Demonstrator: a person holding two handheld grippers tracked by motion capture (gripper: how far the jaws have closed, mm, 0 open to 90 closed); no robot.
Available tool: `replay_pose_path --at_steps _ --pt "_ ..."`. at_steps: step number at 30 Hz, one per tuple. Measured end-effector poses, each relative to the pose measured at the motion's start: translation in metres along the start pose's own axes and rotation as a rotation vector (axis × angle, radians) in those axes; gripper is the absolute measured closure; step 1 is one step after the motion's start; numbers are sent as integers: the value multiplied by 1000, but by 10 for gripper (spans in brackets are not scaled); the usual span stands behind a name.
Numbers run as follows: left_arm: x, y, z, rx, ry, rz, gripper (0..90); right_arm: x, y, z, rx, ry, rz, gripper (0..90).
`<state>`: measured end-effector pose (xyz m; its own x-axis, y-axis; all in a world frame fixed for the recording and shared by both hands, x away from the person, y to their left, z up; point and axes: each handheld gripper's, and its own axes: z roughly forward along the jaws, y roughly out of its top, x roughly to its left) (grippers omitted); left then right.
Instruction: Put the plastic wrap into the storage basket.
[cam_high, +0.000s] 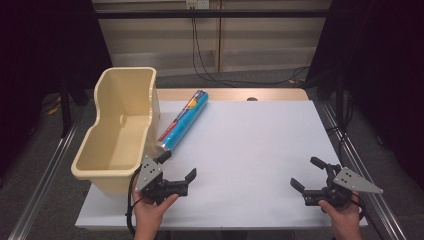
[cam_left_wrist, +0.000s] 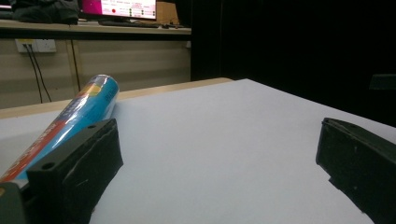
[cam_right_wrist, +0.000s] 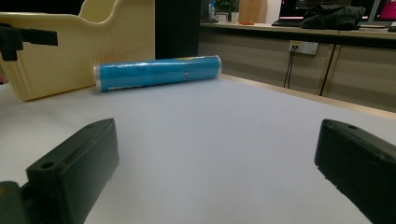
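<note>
I hold my left gripper (cam_high: 178, 166) low over the near left part of the white table (cam_high: 250, 145), its jaws spread wide with nothing between them. In the left gripper view the two black jaws rise at the bottom corners and bare white tabletop lies in the gap. Just past my left jaw, and reaching away from it toward the far edge, lies a blue roll (cam_high: 182, 120) with red and yellow print on its wrapper; its near end sits close beside that jaw tip, though I cannot tell whether they touch. In the left gripper view the blue roll (cam_left_wrist: 70, 121) runs up from behind the left jaw.

To the outer side of my left gripper stands a cream plastic bin (cam_high: 120, 130), open at the top, its near corner just beside my left hand (cam_high: 152, 212). The roll lies along the bin's inner side, close against it.

My right gripper (cam_high: 311, 175) rests at the near right of the table, well apart from the left one, its jaws also spread and holding nothing. From it, the roll (cam_right_wrist: 156, 72) lies far ahead, crosswise, with the bin (cam_right_wrist: 70, 51) just behind its left end. My right hand (cam_high: 345, 217) grips the handle at the table's near edge.
</note>
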<state>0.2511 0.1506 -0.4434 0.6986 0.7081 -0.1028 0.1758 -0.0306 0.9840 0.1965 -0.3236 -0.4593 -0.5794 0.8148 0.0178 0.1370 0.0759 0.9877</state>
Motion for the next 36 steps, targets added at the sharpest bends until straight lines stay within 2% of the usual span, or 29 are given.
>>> replay_pose_path --at_steps 8,13,16,20,23,27,34,36 --pt "0 -2 8 38 -9 -6 0 0 0 0 -2 -4 1 0" --pt "1 -1 16 65 15 -19 0 1 0 0 2 -3 2 0" --pt "2 0 21 82 10 -11 0 0 0 1 3 1 0 0" --pt "3 1 28 104 16 -30 0 -1 0 2 1 6 2 0" --pt "5 2 35 123 24 -28 0 -1 0 3 2 11 4 0" --pt "11 3 45 138 55 -26 0 0 1 5 5 17 0 0" --pt "25 10 66 190 131 21 7 1 1 7 11 22 -1 2" --pt "28 12 72 198 143 18 7 2 1 7 14 23 -4 2"
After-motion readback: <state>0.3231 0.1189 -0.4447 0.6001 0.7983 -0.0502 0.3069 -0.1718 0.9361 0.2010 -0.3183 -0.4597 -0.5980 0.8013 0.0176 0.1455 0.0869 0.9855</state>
